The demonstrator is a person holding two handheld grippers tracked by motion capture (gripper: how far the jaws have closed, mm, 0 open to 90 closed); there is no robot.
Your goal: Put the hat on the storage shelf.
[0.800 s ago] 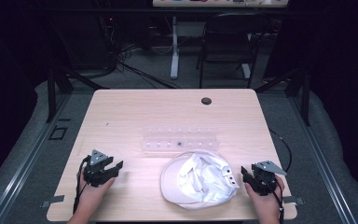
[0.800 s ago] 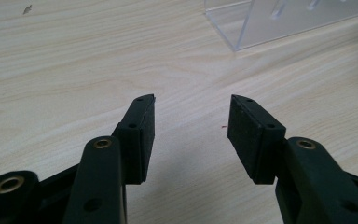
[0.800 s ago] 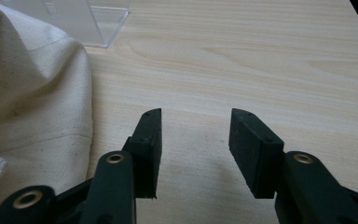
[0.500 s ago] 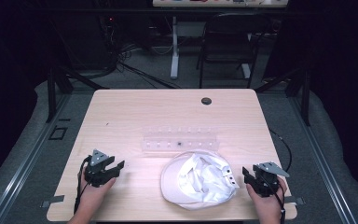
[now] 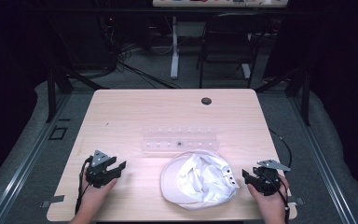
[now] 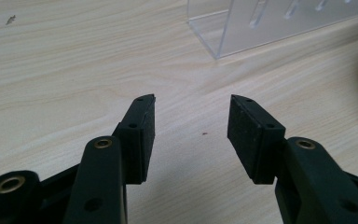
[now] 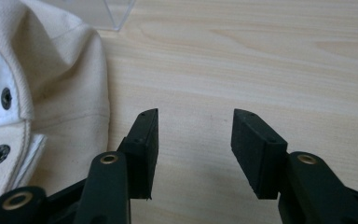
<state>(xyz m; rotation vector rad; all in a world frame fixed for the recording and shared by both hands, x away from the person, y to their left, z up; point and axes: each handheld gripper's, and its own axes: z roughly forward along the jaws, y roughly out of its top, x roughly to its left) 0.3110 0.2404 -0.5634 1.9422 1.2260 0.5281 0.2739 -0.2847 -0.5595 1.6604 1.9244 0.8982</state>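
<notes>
Wooden table — white cap just beside right gripper's spread fingers.

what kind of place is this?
Likely a lab or recording workspace, not a home: a lone wooden table on a dark floor, cables behind it, and a chair beside a second desk.

Bright lit table, dark surroundings, soft focus.

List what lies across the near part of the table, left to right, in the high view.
Left gripper → white cap → right gripper.
</notes>
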